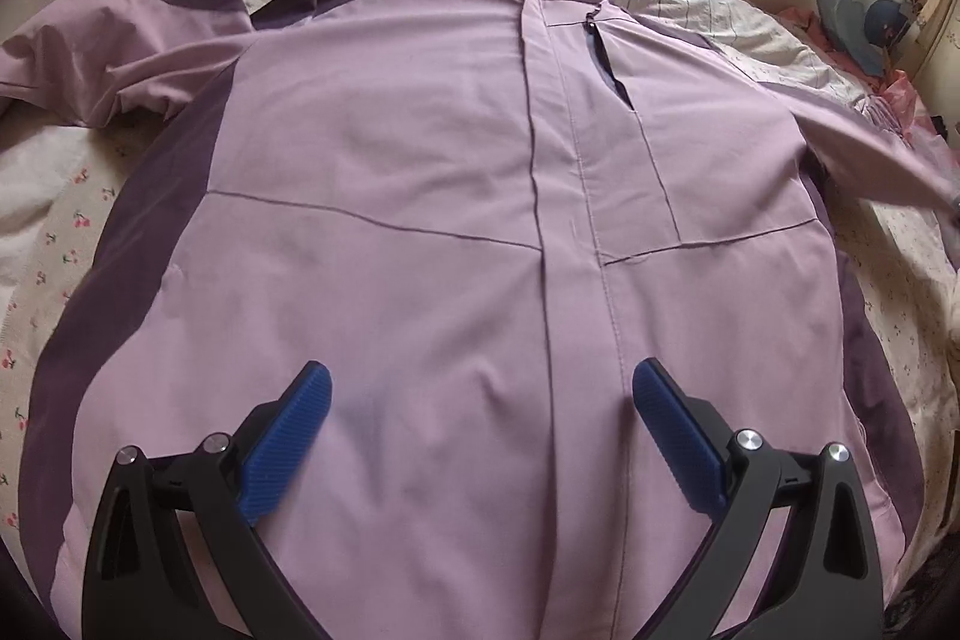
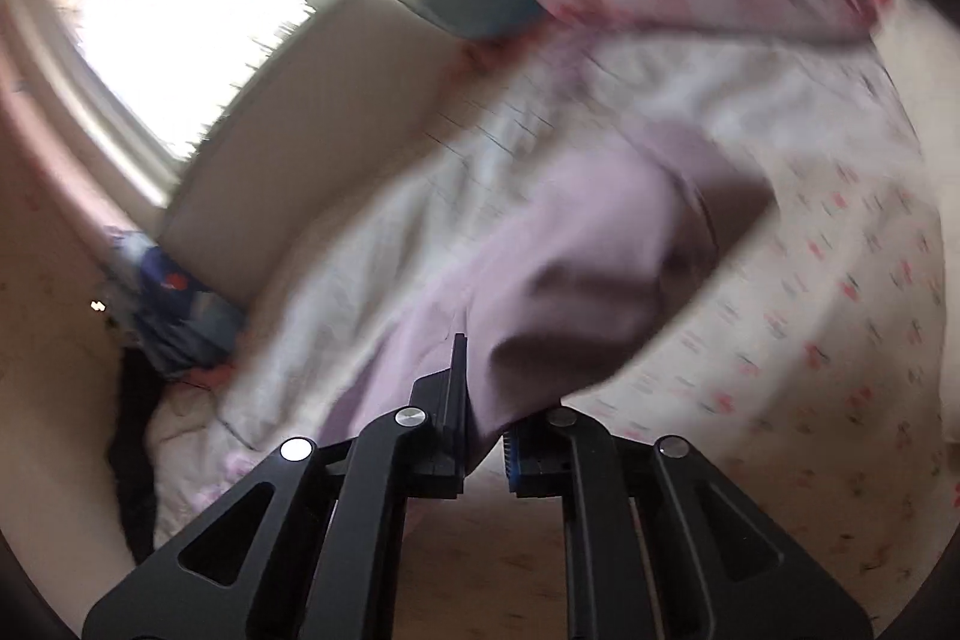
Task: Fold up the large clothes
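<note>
Lilac jacket (image 1: 420, 172) lies flat, front up; left tool (image 1: 480, 394) gapes above it, right tool (image 2: 480, 400) clamps its sleeve.

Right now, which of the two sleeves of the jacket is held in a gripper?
The sleeve clamped in the right gripper, stretched toward the window side. The other sleeve lies crumpled and free on the bed.

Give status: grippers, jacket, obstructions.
Left gripper open over the jacket hem. Right gripper shut on the sleeve. Jacket flat on the bed, front up. Nothing on it.
</note>
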Available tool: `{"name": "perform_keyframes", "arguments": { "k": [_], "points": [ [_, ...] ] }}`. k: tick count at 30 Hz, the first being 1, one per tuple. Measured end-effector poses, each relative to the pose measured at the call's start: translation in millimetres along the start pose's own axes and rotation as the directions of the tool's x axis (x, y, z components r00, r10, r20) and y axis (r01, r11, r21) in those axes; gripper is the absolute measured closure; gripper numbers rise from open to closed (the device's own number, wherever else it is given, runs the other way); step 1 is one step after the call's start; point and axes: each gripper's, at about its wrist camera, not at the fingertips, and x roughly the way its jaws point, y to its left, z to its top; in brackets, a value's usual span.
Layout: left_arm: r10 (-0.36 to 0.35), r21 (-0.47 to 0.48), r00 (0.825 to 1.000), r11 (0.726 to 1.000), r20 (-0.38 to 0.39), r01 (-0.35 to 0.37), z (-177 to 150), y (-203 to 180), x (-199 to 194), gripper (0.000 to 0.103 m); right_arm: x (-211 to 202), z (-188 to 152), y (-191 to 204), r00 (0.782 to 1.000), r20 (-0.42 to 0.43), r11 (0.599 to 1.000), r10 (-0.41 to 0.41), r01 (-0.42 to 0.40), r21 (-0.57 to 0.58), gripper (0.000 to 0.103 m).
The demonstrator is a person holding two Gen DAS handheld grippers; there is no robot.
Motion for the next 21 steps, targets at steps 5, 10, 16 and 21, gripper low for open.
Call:
{"name": "perform_keyframes", "arguments": {
  "k": [5,10,16,21],
  "points": [
    [0.004,0.001,1.0,1.0,-0.004,-0.004,0,1,1,0.006,-9,-42,-51,1.0,0.012,0.984,-0.021,0.019,0.18,0.073],
    [-0.018,-0.032,1.0,0.999,0.005,0.018,0,10,-7,0.006,-67,-104,26,0.992,0.097,0.995,0.086,-0.08,-0.062,0.068],
    [0.037,-0.032,0.997,0.999,0.061,-0.035,7,11,-20,0.006,-54,-233,171,0.934,-0.178,0.858,0.309,-0.354,-0.371,0.047],
    [0.034,-0.099,0.984,0.995,0.174,-0.017,24,54,-69,0.006,9,-313,171,0.933,-0.353,0.855,0.065,-0.235,-0.463,0.049]
  ]
}}
